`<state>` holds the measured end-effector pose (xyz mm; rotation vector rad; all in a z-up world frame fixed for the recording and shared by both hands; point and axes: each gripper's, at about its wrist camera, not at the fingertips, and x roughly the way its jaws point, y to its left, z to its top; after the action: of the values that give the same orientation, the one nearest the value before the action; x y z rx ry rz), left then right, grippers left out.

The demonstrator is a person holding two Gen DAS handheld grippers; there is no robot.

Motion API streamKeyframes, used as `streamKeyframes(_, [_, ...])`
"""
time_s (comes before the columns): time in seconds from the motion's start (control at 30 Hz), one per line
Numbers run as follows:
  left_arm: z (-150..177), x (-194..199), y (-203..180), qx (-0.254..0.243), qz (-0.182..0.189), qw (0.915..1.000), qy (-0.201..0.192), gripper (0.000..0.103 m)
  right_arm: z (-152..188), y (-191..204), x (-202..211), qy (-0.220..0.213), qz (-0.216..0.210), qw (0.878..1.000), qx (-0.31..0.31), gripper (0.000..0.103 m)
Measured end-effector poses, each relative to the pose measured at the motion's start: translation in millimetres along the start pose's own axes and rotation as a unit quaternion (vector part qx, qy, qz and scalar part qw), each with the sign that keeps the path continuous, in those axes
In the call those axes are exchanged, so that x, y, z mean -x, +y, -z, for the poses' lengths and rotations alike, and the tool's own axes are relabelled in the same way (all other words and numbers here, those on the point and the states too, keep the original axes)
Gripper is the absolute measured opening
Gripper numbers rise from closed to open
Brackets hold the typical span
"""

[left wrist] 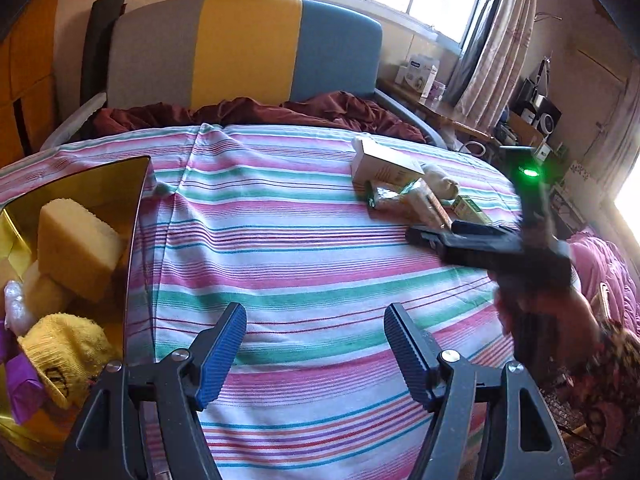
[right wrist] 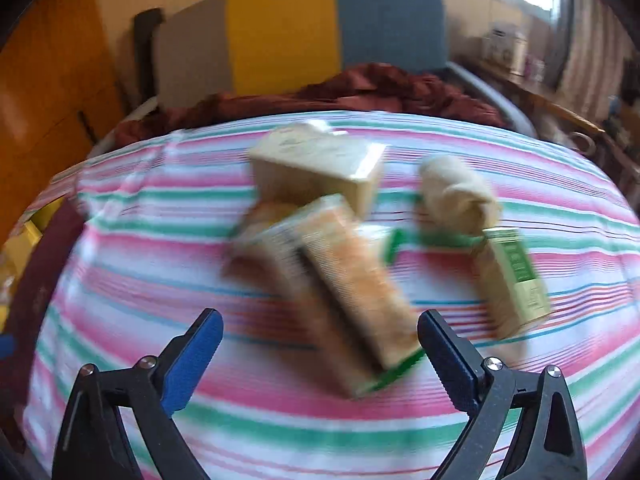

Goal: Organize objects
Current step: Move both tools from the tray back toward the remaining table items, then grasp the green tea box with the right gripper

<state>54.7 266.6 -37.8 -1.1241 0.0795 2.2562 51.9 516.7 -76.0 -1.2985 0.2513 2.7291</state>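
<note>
A pile of items lies on the striped bedsheet (right wrist: 160, 272): a cream box (right wrist: 320, 164), a long tan packet with green ends (right wrist: 352, 280), a rolled cream cloth (right wrist: 456, 192) and a small green box (right wrist: 516, 276). My right gripper (right wrist: 320, 320) is open just short of the tan packet, and the view is blurred. In the left wrist view the right gripper (left wrist: 432, 234) reaches toward the same pile (left wrist: 400, 184). My left gripper (left wrist: 316, 340) is open and empty over the sheet. Beside it on the left, a gold box (left wrist: 136, 208) holds a yellow sponge (left wrist: 76, 248) and a yellow knitted cloth (left wrist: 68, 352).
A crumpled maroon blanket (left wrist: 248, 114) lies before the grey, yellow and blue headboard (left wrist: 248, 48). A wooden side shelf (left wrist: 440, 112) with boxes runs under the window at the right. A pink quilt (left wrist: 604, 276) sits at the bed's right edge. Orange cupboards stand at the left.
</note>
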Motion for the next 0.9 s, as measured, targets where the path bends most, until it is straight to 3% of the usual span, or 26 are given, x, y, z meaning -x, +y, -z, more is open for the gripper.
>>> streamKeyframes(0.1, [0, -6, 0, 0.004, -0.001, 1.0000, 0.009, 0.073, 8, 26, 20, -0.013, -0.074, 0.997, 0.029, 0.097])
streamKeyframes(0.17, [1, -9, -2, 0.002, -0.001, 0.9999, 0.014, 0.073, 6, 21, 39, -0.043, -0.076, 0.996, 0.021, 0.097])
streamKeyframes(0.23, [2, -12, -4, 0.001, 0.000, 0.9999, 0.016, 0.073, -2, -3, 50, -0.069, -0.037, 0.997, -0.010, 0.098])
streamKeyframes(0.3, [2, -15, -8, 0.000, 0.000, 0.9998, 0.020, 0.073, -13, -35, 54, -0.090, 0.059, 0.994, -0.030, 0.098])
streamKeyframes(0.33, [2, -17, -10, 0.000, 0.001, 0.9998, 0.022, 0.073, -17, -53, 50, -0.085, 0.099, 0.991, -0.039, 0.098])
streamKeyframes(0.4, [0, -20, -16, -0.002, 0.004, 0.9996, 0.027, 0.073, -22, -84, 36, -0.056, 0.115, 0.990, -0.063, 0.096])
streamKeyframes(0.47, [-1, -25, -23, -0.008, 0.008, 0.9994, 0.033, 0.073, -21, -106, 20, -0.029, 0.111, 0.990, -0.087, 0.087])
streamKeyframes(0.53, [-3, -31, -33, -0.012, 0.015, 0.9991, 0.039, 0.073, -17, -118, 2, 0.006, 0.094, 0.991, -0.098, 0.064])
streamKeyframes(0.57, [-4, -34, -38, -0.015, 0.018, 0.9989, 0.041, 0.073, -16, -122, -6, 0.019, 0.091, 0.990, -0.106, 0.059])
streamKeyframes(0.67, [-9, -45, -52, -0.018, 0.034, 0.9982, 0.047, 0.073, -13, -124, -13, 0.027, 0.105, 0.988, -0.108, 0.043])
streamKeyframes(0.7, [-10, -48, -58, -0.020, 0.032, 0.9983, 0.044, 0.073, -15, -122, -13, 0.031, 0.101, 0.989, -0.101, 0.031])
streamKeyframes(0.9, [-19, -60, -66, -0.009, 0.030, 0.9984, 0.047, 0.073, -10, -85, -4, 0.064, 0.046, 0.995, -0.062, 0.031])
